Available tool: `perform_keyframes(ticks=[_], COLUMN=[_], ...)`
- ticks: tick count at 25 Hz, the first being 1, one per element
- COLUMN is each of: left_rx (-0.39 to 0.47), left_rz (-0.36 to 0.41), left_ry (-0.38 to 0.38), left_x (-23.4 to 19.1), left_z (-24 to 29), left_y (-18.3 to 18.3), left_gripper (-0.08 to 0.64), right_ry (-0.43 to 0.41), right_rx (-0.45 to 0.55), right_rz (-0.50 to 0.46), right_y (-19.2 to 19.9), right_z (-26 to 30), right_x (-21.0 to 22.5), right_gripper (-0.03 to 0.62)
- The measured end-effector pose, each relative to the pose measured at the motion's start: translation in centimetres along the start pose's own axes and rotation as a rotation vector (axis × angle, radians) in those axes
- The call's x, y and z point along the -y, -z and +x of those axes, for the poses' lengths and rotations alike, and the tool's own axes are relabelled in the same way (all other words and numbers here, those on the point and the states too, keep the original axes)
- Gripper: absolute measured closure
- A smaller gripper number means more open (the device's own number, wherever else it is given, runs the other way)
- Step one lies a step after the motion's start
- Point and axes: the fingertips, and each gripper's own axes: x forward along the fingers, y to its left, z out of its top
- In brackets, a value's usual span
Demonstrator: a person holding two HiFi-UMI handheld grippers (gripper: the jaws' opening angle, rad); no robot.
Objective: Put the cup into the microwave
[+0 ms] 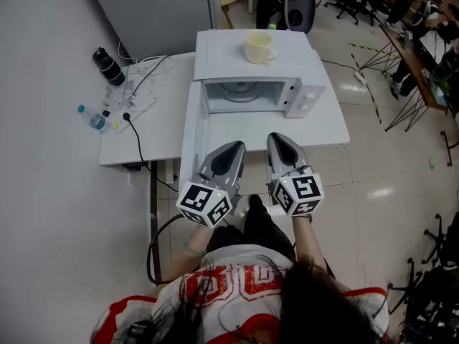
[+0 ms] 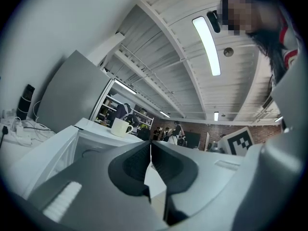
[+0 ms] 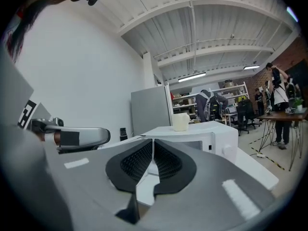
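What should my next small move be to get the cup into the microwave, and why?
Probably open the right gripper and raise it toward the cup. The cup stands on top of the microwave, whose door is already open. Its handle points right, and both the right gripper and the left gripper are shut and empty.

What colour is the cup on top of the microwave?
The cup is cream, best seen in the head view.

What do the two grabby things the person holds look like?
The left tongs and right tongs are smooth grey, tapering to points. Each carries a white cube with black square markers. Inside, the pads are black and ribbed. The shirt is white and red.
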Motion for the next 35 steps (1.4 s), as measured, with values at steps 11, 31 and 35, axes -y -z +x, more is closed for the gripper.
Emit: perform_keyframes(ticks=[11,31,35], left_rx=[0.057,0.031,0.025], left_rz=[0.002,0.005,-0.004], left_ry=[-0.127,-0.237,-0.23], left_x=[-3.0,-6.9,-7.3], left_z=[4.8,8.7,9.6], left_y=[-0.4,0.0,0.1], left_gripper=[0.554,0.546,0.546], right_ry=[-0.136,-0.176,-0.199], right_rx=[-0.009,-0.018,-0.011], right_rz=[-0.053,-0.129,-0.18], right_y=[-2.6,-6.3,-6.9], right_z=[7.7,18.8,20.3], right_x=[5.4,11.4,11.4], right_gripper=[0.554,0.356,0.322])
